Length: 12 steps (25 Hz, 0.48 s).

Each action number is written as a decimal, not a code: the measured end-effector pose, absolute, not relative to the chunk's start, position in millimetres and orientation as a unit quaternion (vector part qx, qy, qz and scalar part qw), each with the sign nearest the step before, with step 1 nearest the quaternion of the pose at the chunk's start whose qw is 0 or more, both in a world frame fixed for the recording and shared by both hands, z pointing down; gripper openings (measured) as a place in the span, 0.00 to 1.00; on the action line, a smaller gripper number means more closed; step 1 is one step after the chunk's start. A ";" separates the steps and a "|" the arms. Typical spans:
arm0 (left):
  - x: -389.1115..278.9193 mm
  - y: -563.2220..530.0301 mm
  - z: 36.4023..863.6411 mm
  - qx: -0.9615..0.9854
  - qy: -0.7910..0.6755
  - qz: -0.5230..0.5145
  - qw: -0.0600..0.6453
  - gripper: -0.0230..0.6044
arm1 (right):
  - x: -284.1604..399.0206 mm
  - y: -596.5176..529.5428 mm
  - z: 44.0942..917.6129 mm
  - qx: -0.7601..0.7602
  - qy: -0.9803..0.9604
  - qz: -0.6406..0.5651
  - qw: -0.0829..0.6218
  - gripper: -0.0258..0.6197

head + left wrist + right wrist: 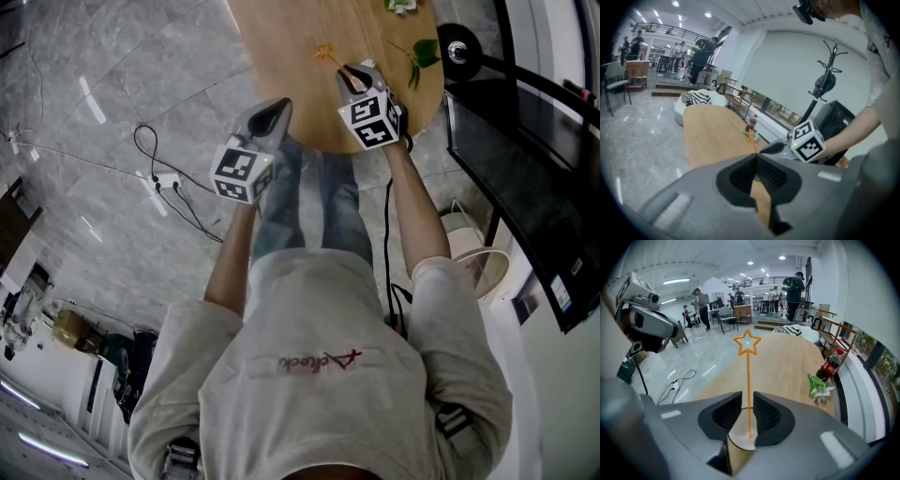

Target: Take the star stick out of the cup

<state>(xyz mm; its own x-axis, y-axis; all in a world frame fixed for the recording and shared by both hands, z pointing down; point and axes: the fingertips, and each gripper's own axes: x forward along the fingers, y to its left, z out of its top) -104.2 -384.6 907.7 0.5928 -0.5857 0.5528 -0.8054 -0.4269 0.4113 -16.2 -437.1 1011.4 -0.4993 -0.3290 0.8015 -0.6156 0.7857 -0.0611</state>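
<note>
Both held forward: left gripper (279,108) fingers together, right gripper (355,72) fingers narrowly apart.

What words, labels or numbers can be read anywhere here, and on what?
Red script on the person's shirt: seen upside down, not legible.
Bottle label: red, too small to read.
Sticker on the dark screen: too blurred.
Marker cubes: black-and-white patterns only, no letters.

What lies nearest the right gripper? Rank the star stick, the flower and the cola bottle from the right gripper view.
1. star stick: between the right gripper jaws, standing in the cup.
2. flower: lying on the table, off to the right.
3. cola bottle: upright just beyond the flower, near the table's right edge.
</note>
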 end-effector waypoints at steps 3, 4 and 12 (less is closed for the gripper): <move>-106.8 -385.0 909.5 0.827 -0.422 0.168 0.331 0.04 | -17.3 -436.7 1014.8 0.275 -0.849 0.181 0.414 0.22; -107.4 -385.0 909.9 0.827 -0.422 0.169 0.331 0.04 | -17.1 -436.7 1015.6 0.274 -0.848 0.182 0.415 0.22; -107.6 -381.2 917.7 0.825 -0.421 0.173 0.335 0.04 | -20.0 -441.8 1023.9 0.275 -0.847 0.174 0.420 0.18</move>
